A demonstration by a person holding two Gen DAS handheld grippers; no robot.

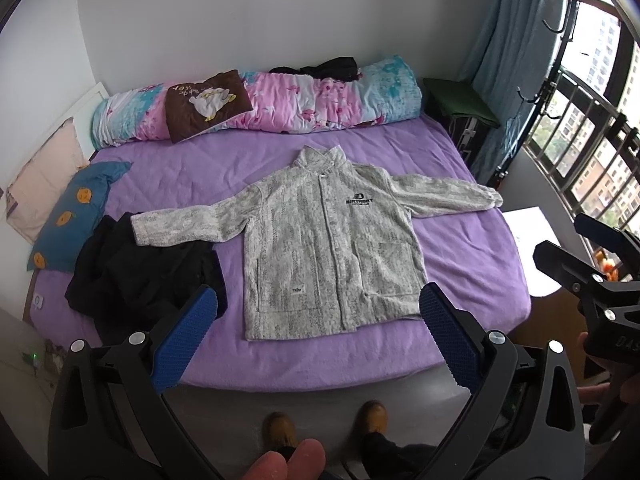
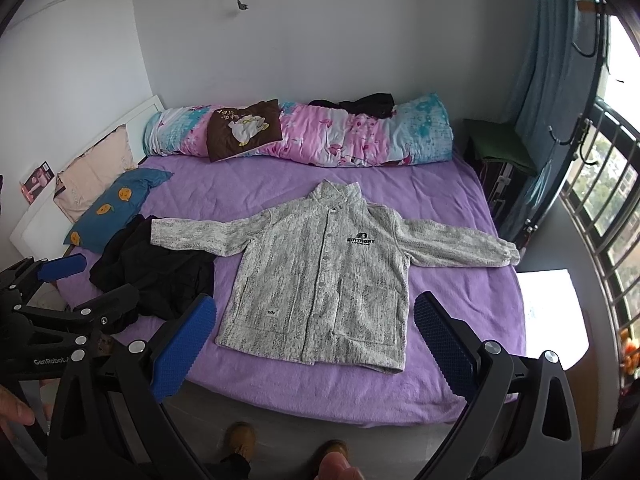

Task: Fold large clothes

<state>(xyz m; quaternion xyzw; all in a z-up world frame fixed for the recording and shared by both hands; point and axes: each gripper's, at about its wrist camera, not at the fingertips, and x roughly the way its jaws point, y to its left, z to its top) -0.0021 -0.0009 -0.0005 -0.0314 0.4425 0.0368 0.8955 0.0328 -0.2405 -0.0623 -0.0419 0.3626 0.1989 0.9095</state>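
— Starting with the grippers: how do they stand?

— Both are held above the near edge of the bed (image 1: 280,152), over the floor. The left gripper (image 1: 318,312) has its blue-padded fingers (image 1: 186,340) spread wide apart with nothing between them. The right gripper (image 2: 316,320) is just as wide, and its pads (image 2: 182,344) grip nothing either. Each one shows at the side of the other's view: the right at the right edge of the left wrist view, the left at the left edge of the right wrist view.

— And the garment?

— A light grey jacket (image 1: 328,240) lies flat, face up, on the purple sheet, well beyond both sets of fingertips and untouched. Its collar points toward the far wall, both sleeves are stretched out sideways, and the front is closed. A dark logo sits on the chest. The hem lies near the bed's near edge.

— Anything around it?

— A heap of black clothing (image 1: 140,272) lies to the left; the jacket's left-hand cuff rests on it. Farther left is a blue pillow (image 1: 76,212) with orange prints. Along the wall lies a rolled floral quilt (image 1: 280,100), a brown cushion (image 1: 208,104) leaning on it and another dark garment (image 1: 320,68) on top. Below, the person's tan shoes (image 1: 324,424) stand on the floor.
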